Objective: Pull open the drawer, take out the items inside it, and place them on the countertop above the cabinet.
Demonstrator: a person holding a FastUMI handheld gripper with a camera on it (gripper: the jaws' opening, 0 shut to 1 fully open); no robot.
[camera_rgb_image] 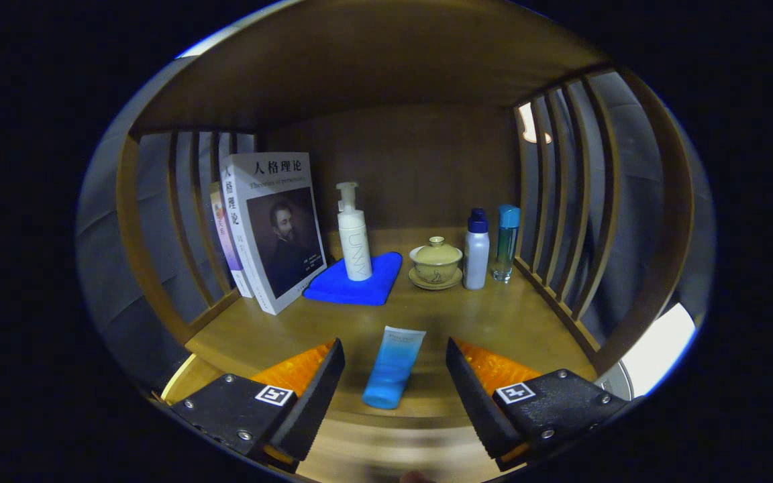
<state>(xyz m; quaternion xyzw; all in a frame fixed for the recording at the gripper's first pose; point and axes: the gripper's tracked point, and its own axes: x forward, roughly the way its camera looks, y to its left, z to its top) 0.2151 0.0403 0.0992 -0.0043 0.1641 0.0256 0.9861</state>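
the gripper [394, 382] is spread wide and holds nothing; the soft blue squeeze tube [393, 366] lies between its fingers on the wooden countertop [494, 322], so one item looks placed. whether more remain in the drawer i cannot tell

"UNNY" on pump bottle [353, 235]

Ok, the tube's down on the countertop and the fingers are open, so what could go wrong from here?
1. The blue tube lies between the open gripper fingers near the countertop front edge; brushing it on the way out could roll it off.
2. Further items have to land among the pump bottle, lidded cup and two small bottles, all easy to topple.
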